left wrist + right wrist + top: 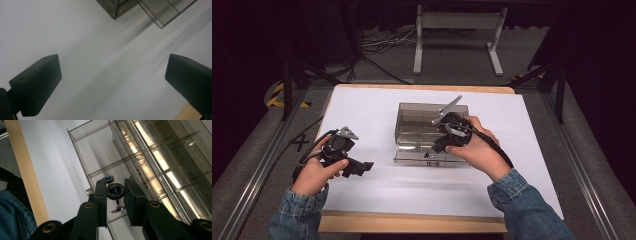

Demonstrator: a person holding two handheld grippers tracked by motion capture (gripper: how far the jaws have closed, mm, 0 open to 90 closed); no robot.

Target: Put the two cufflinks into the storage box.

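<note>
A smoked clear drawer box (412, 120) stands mid-table on the white sheet, with its front drawer (100, 152) pulled out. My right gripper (115, 196) hangs over that drawer, shut on a round dark cufflink (115, 190) whose silver post and toggle hang below the head. A second cufflink (109, 178) lies in the drawer just beyond it. In the high view the right gripper (439, 146) sits at the box's front right. My left gripper (360, 169) rests low at the table's left, open, with nothing between its wide-set jaws (112, 82). The box corner (116, 8) shows far ahead of it.
The white sheet (362, 110) covers a wooden table whose light front edge (412, 224) shows bare. Metal rails (257, 170) run along both sides. A white stand (457, 35) and cables lie on the floor behind the table.
</note>
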